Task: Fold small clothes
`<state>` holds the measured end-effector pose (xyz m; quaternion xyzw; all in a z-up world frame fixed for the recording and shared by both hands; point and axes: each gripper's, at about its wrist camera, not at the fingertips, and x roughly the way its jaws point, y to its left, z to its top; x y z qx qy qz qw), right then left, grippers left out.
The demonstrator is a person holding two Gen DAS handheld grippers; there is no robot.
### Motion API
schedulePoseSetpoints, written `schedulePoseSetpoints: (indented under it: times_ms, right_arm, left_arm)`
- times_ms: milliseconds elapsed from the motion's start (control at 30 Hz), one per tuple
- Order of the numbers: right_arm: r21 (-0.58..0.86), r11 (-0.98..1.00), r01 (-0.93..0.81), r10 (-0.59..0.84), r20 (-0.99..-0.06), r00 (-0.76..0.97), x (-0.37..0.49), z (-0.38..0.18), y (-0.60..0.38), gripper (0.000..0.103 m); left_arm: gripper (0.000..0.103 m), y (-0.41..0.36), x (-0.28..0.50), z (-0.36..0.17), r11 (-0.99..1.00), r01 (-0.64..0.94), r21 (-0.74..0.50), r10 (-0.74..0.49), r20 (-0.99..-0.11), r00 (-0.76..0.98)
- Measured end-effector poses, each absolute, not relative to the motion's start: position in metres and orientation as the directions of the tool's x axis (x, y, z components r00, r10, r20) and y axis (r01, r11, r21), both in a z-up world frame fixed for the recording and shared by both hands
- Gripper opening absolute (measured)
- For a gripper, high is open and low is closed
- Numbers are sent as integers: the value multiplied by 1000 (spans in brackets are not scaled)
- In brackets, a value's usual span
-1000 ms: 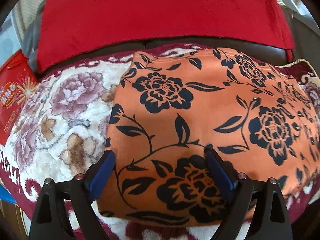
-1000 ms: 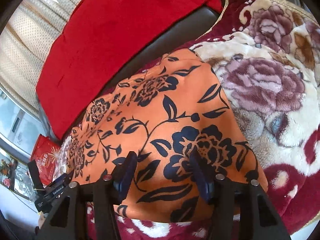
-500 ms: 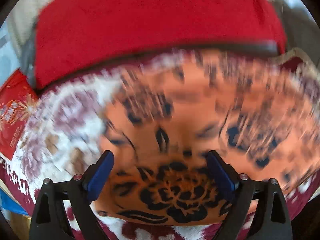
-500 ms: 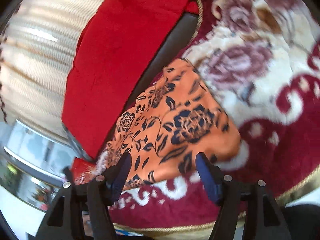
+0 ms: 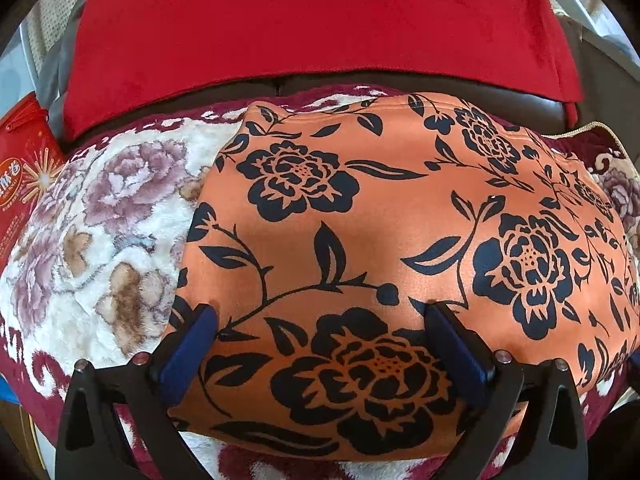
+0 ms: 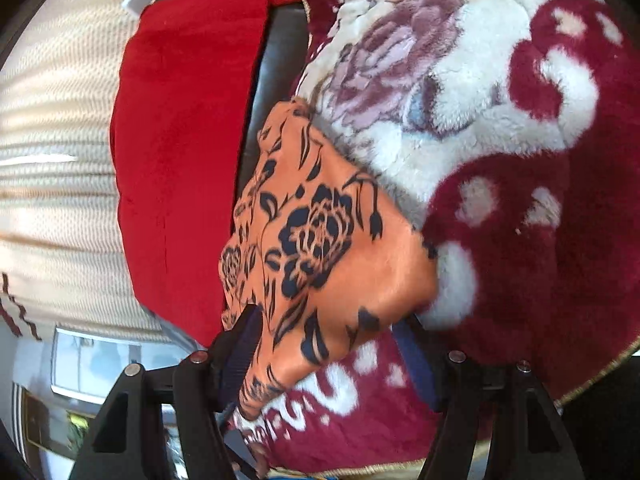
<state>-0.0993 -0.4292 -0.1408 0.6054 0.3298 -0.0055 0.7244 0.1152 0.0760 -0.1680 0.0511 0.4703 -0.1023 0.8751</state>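
Note:
An orange garment with a black flower print (image 5: 360, 240) lies folded flat on a plush floral blanket (image 5: 100, 220). My left gripper (image 5: 320, 320) is open, its blue-padded fingers (image 5: 192, 344) resting over the garment's near edge. In the right wrist view the same garment (image 6: 320, 240) lies on the blanket (image 6: 520, 160) and the view is rolled sideways. My right gripper (image 6: 332, 332) is open with the garment's near corner between its fingers (image 6: 240, 344).
A red cloth (image 5: 312, 20) covers the dark sofa back (image 5: 280, 84) behind the blanket. A red printed bag (image 5: 24, 168) stands at the left. A cream curtain (image 6: 52, 160) and a window (image 6: 92, 364) show in the right wrist view.
My right gripper has pulled back and rolled to the side, so the garment now looks smaller and tilted. My left gripper shook briefly and sits almost where it was.

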Motion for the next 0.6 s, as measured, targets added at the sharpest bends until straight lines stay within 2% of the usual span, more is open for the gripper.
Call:
schedulePoseSetpoints:
  times_ms: [200,267,333,367,400,467,600]
  right_arm:
    - [899,220,379,341,-435,833,-83,-148,-433,71]
    - [905,233,356,328,-418,847,-79,-145,-432,70]
    - [899,251,358,311,-425,850,-75,-145,-431,56]
    - [898,254,360,314,-429,847,-71,-147,-429,33]
    - [895,254,367,319,-435,842,-68,-150,-428,28]
    - [899,243,365,309,-428,849,-66,-155,-424,28]
    - [906,233,354,308,-414,857,-66,-156,-423,28]
  left_arm:
    - [103,76,120,-160,968,248,-37,-157,-860,486]
    - [103,83,124,-152,975,221,-18,-135,-841,525]
    - [103,89,125,-147,984,174,40,-68,-816,574]
    - [103,92,128,-148,985,156,71,-33,-814,580]
    - [103,93,130,-151,985,150,86,-16,-820,572]
    - [103,91,137,-169,979,171,109,5,-854,520]
    - [103,90,138,-164,975,184,125,7,-844,537]
